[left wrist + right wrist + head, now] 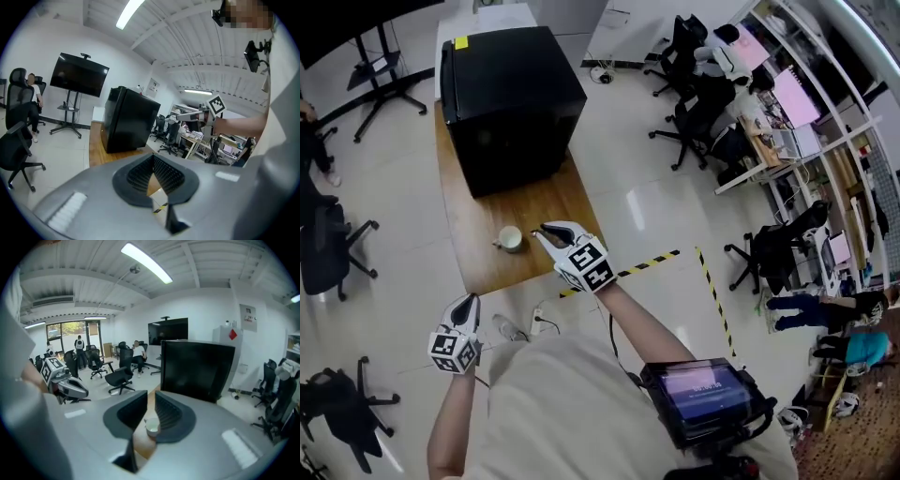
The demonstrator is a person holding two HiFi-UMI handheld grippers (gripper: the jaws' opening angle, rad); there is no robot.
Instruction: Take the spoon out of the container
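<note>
A small white container [511, 238] stands on the wooden table [483, 220] in front of a black cabinet. I cannot make out a spoon in or near it. My right gripper [540, 229] hovers just right of the container, above the table's near end. Its jaws stand a narrow gap apart with nothing between them. In the right gripper view the container [152, 427] shows through that gap [151, 401], farther off. My left gripper [473, 298] hangs lower left, off the table over the floor. Its pads [164, 171] meet at the tip, holding nothing.
The black cabinet [511, 94] fills the far half of the table. Black-and-yellow tape [656, 261] runs across the floor to the right. Office chairs [328, 248] stand at the left and desks with chairs [698, 112] at the right. A screen on a stand [78, 75] is farther back.
</note>
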